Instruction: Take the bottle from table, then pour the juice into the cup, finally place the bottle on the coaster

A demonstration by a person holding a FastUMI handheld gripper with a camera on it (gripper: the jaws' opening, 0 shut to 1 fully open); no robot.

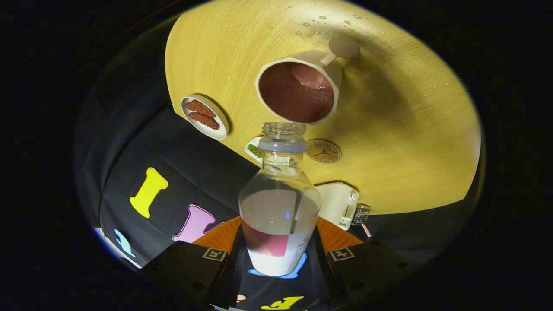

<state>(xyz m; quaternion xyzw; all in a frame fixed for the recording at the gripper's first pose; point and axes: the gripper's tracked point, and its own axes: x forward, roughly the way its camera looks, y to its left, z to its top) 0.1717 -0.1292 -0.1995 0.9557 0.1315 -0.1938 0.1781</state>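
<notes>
Between the gripper's [278, 255] fingers the uncapped bottle [279, 207] is clamped, tilted toward the cup [298, 88]; beyond, droplets [319, 23] are scattered over the wooden table [410, 129] beside the coaster [324, 150].

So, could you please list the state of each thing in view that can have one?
bottle: uncapped, tipped toward the cup, some liquid inside.
cup: upright, its inside dark red.
coaster: bare, nothing on it.
small dish: holds two brown pieces.
gripper: shut on the bottle.
table: droplets beyond the cup.
</notes>
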